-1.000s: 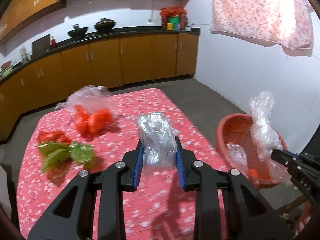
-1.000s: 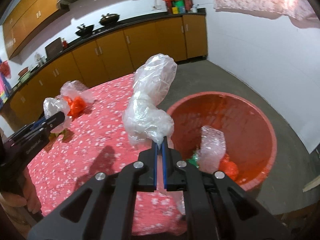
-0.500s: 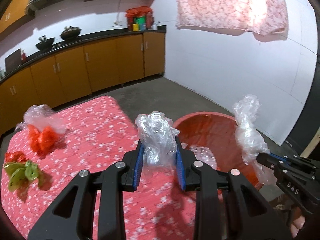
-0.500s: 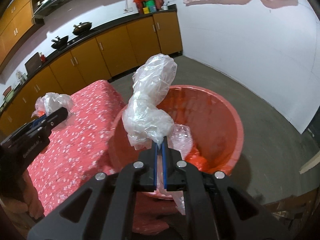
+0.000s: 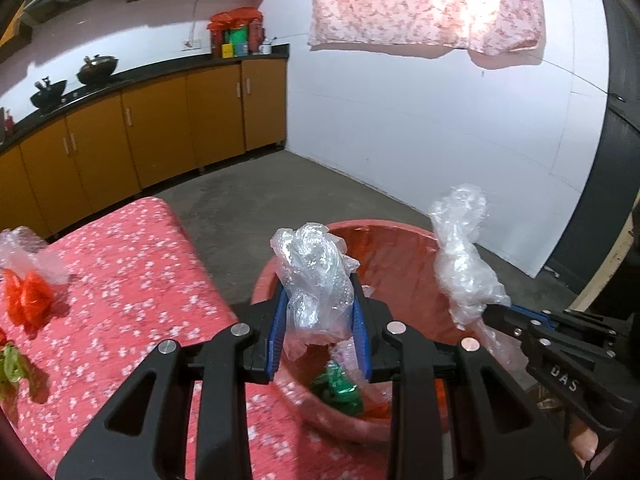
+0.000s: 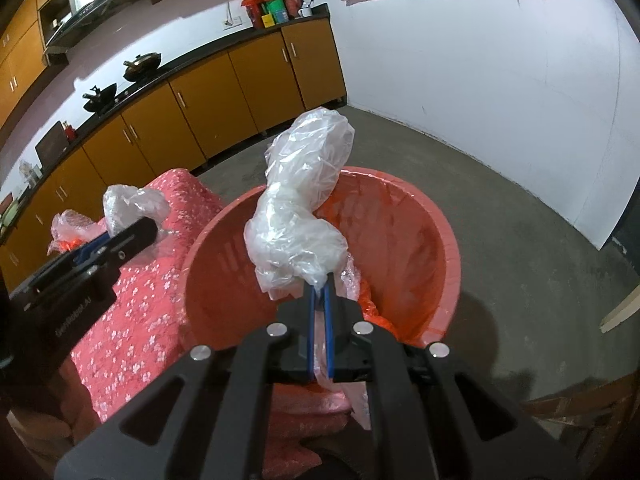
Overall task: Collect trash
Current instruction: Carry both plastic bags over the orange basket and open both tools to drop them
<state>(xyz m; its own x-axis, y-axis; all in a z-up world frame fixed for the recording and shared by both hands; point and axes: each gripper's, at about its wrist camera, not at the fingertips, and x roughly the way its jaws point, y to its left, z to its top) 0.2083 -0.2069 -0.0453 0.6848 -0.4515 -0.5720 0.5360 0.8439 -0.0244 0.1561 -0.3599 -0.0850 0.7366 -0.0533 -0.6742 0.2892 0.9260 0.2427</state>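
Note:
My left gripper is shut on a crumpled clear plastic bag, held above the near rim of the red basket. My right gripper is shut on a longer twisted clear plastic bag, which hangs over the basket's inside. The right gripper with its bag shows at the right of the left wrist view. In the right wrist view the left gripper sits at the left over the table. The basket holds clear, green and red scraps.
The table wears a red flowered cloth. On it lie a clear bag with red plastic and green scraps at the far left. Orange kitchen cabinets line the back, with a white wall and grey floor beyond the basket.
Both grippers have swung right from over the table to above the red basket, each still shut on its plastic bag. The trash on the table has slid toward the left edge of view.

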